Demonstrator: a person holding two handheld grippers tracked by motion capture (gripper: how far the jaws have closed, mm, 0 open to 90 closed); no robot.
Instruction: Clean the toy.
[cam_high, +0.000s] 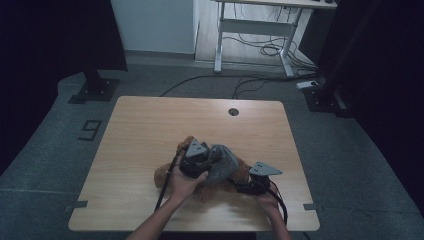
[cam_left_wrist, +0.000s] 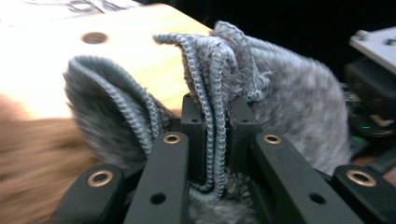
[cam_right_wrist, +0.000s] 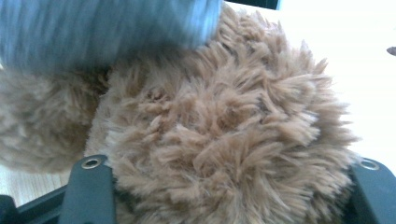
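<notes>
Plush bear (cam_high: 200, 182), brown and fluffy, lies on the worktop (cam_high: 140, 145), toward your near edge. Grey knit garment (cam_high: 222, 162) is draped over the bear. Your left gripper (cam_left_wrist: 215, 126) has its jaws clamped on the garment's ribbed hem. Your right gripper (cam_high: 252, 187) has its jaws apart, pressed around a furry limb of the bear.

Setting: lab or recording studio. Evidence: black curtains (cam_high: 55, 35) on both sides, grey carpet floor (cam_high: 350, 150) with a taped "9" (cam_high: 90, 130), loose cables (cam_high: 260, 47) under a height-adjustable desk (cam_high: 260, 25), lone wooden worktop (cam_high: 150, 130).
</notes>
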